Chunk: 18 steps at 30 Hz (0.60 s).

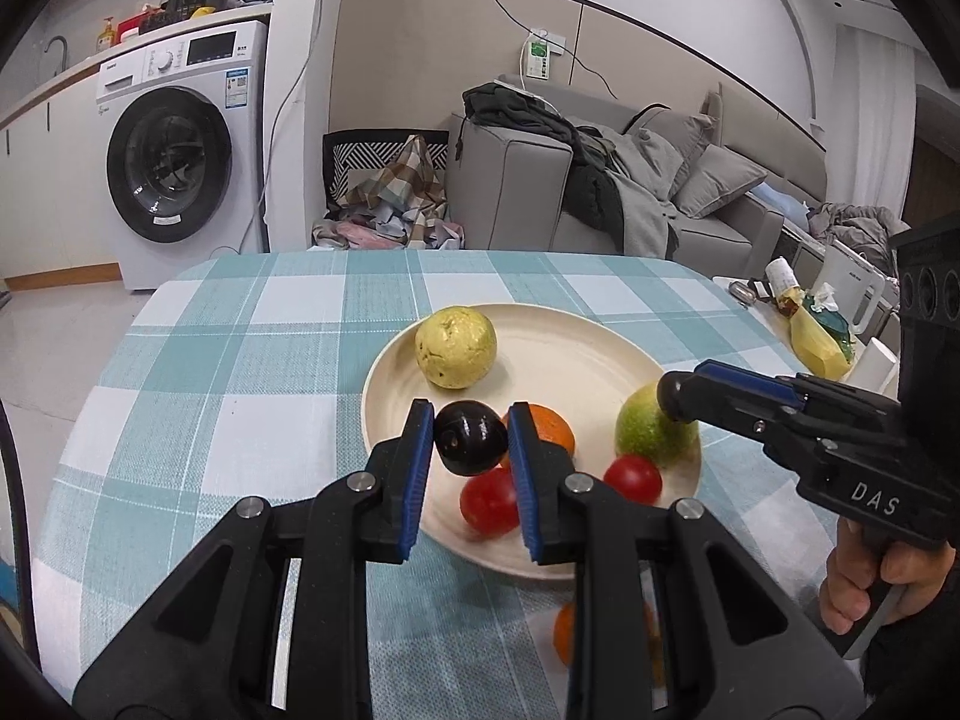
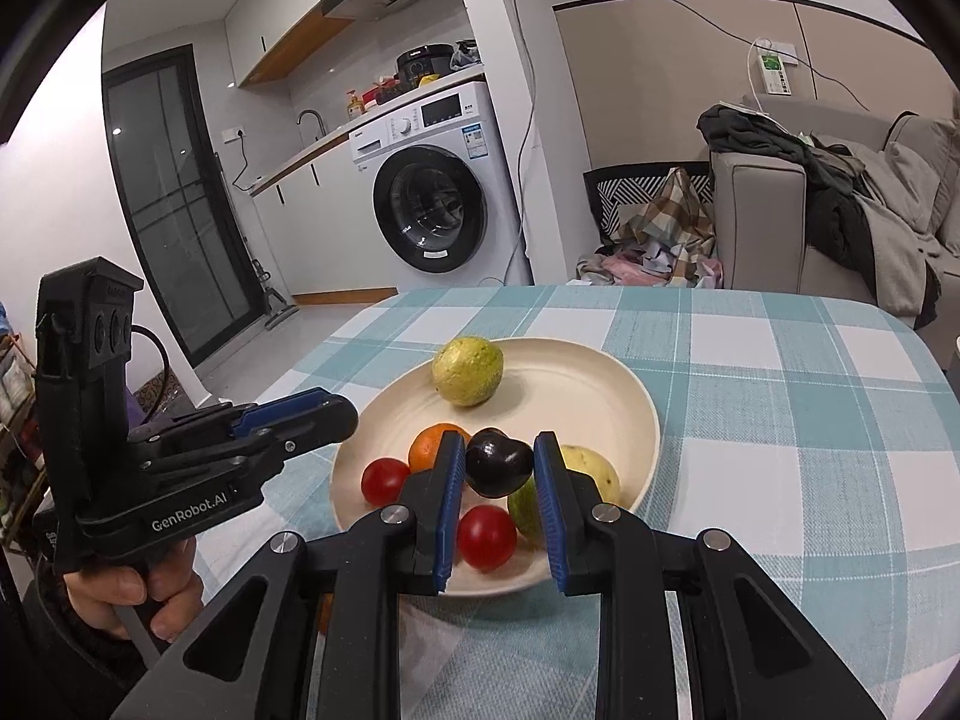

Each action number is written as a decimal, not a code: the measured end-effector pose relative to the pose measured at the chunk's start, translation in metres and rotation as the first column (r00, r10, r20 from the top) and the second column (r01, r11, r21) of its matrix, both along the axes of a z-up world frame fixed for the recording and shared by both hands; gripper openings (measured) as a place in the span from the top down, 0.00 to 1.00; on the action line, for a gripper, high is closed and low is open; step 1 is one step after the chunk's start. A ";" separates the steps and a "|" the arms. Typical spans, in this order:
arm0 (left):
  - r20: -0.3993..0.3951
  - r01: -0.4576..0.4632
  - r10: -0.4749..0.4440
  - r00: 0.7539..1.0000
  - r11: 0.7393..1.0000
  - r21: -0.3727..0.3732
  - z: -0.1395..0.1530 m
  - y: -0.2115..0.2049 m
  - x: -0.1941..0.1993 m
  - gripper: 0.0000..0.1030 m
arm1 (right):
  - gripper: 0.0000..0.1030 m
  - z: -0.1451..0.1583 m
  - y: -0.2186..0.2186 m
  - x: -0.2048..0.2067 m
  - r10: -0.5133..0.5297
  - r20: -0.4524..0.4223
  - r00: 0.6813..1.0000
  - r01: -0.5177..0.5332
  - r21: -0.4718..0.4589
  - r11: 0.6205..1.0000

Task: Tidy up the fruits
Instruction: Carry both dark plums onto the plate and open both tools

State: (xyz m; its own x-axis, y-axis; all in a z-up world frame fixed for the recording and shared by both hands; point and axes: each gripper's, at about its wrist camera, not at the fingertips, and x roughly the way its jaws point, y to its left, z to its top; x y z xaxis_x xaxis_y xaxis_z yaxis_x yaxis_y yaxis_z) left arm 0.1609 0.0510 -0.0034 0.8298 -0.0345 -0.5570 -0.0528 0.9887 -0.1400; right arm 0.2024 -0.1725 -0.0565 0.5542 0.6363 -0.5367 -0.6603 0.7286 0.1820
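The table point(image 1: 240, 360) with its checked cloth lies under both grippers. The cream plate point(image 1: 558, 348) sits just ahead of them. On it: a yellow guava point(image 1: 457, 348) at the far side, a green fruit point(image 1: 645, 429), an orange point(image 1: 549, 426) and two tomatoes point(image 1: 489, 501) nearer. The left gripper point(image 1: 471, 438) is clamped on a dark plum point(image 1: 470, 437). The right gripper point(image 2: 499, 462) is clamped on a second dark plum point(image 2: 499, 461), apparently above the plate.

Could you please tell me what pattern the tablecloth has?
The tablecloth is a teal-and-white check, clearest in the right wrist view.
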 end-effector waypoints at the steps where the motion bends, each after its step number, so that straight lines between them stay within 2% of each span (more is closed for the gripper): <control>1: 0.001 -0.002 0.002 1.000 1.000 0.005 -0.001 0.000 0.002 0.78 | 0.76 -0.001 0.003 0.002 0.000 -0.004 1.000 0.000 -0.002 1.000; 9: 0.003 -0.014 0.014 1.000 0.998 0.058 -0.007 -0.003 0.011 0.78 | 0.76 -0.005 0.016 0.016 -0.013 -0.013 1.000 0.013 -0.018 1.000; 18: 0.016 -0.014 0.013 1.000 0.997 0.075 -0.005 -0.006 0.008 0.78 | 0.76 -0.008 0.012 0.017 -0.024 -0.018 1.000 0.024 0.000 1.000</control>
